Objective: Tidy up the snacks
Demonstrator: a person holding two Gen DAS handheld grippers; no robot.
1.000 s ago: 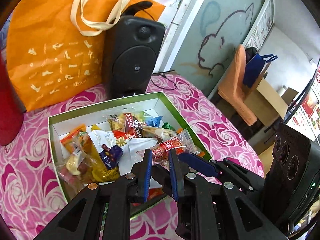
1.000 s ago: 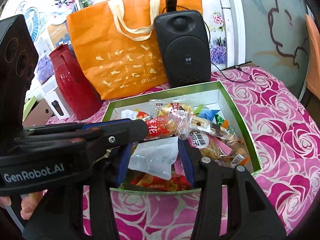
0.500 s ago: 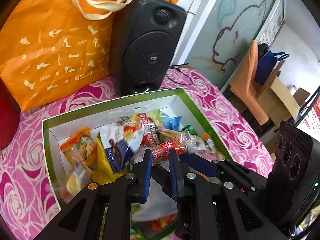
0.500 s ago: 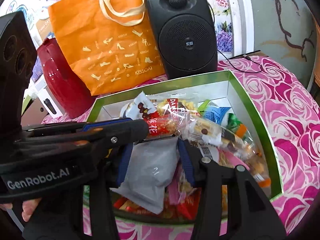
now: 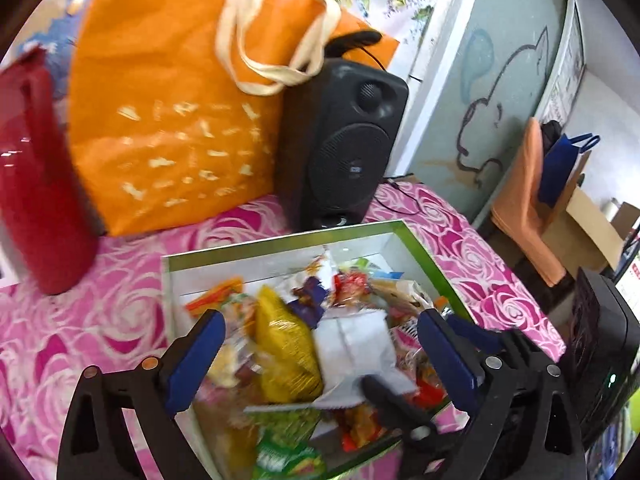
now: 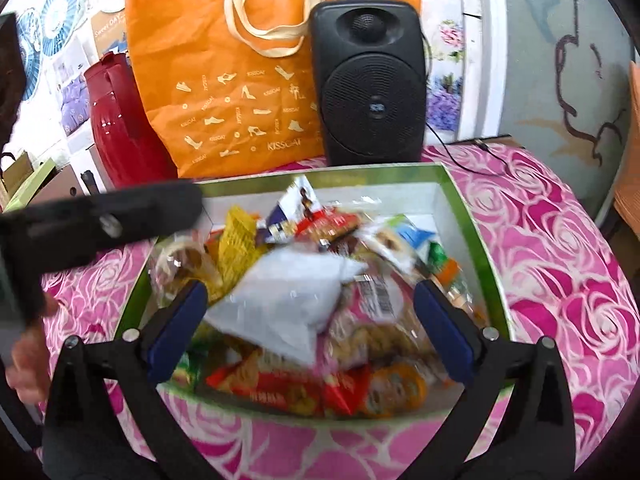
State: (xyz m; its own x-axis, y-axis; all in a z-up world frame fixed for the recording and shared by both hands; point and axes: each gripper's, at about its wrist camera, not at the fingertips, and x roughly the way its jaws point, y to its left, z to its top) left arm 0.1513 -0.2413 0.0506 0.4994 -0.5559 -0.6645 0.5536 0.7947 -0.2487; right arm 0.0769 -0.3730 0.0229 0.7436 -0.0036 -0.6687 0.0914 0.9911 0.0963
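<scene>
A green-rimmed box (image 5: 280, 242) (image 6: 480, 240) on the rose-patterned table holds several snack packets in a loose, motion-blurred pile. A white packet (image 5: 352, 344) (image 6: 288, 300) lies on top in the middle, with a yellow packet (image 5: 284, 356) (image 6: 236, 244) to its left. My left gripper (image 5: 320, 360) is open above the near part of the box and holds nothing. My right gripper (image 6: 310, 322) is also open, its blue pads either side of the white packet without gripping it. The left gripper's arm (image 6: 100, 220) crosses the right wrist view at the left, with a hand (image 6: 24, 360) below it.
An orange tote bag (image 6: 240, 92), a black speaker (image 6: 368, 80) with a cable, and a red jug (image 6: 116, 128) stand just behind the box. Pink tablecloth (image 6: 560, 260) shows to the right of the box. Beyond the table's right edge stands an orange-draped chair (image 5: 528, 184).
Both grippers have opened wide. The left let go of the red snack packet and the right let go of the white packet, which now lie in the box. Both cameras pulled back and up.
</scene>
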